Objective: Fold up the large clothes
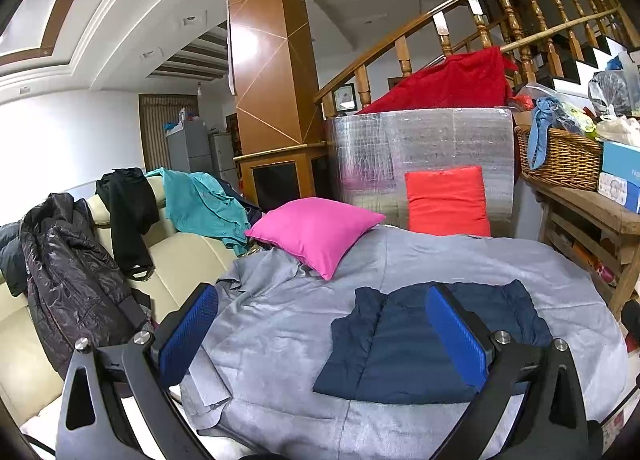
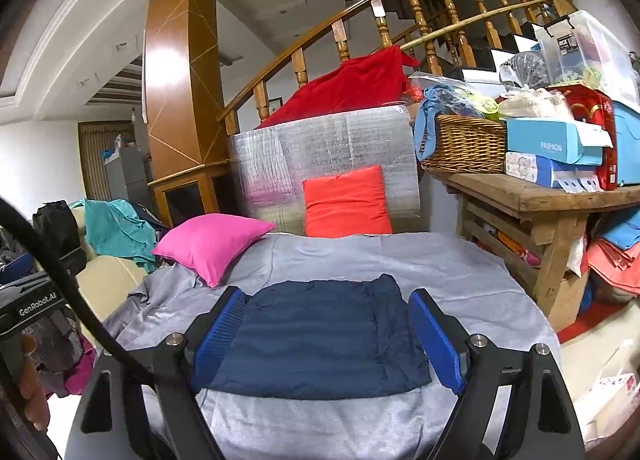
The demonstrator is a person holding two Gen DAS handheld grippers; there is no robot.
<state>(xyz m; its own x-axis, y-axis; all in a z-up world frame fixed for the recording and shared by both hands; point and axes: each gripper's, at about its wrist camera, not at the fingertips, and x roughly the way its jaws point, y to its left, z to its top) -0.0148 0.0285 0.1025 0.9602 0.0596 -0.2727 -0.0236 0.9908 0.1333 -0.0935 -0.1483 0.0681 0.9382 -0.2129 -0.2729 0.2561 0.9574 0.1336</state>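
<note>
Left-wrist view: the left gripper, black-framed with ribbed blue pads, stands wide and holds nothing. Ahead of it and offset to the right lies the dark navy quilted garment, flat on the pale grey bedspread. Its right pad overlaps the cloth in view — whether it touches cannot be told.

Right-wrist view: the right gripper, likewise wide and empty, frames the same navy garment squarely between its jaws. The garment appears already folded into a compact block, with its near edge running left to right across the gripper's line. The right hand thus looks better centred on it; the left faces mainly its left edge. The magenta square cushion sits far left, clear of the garment.
</note>
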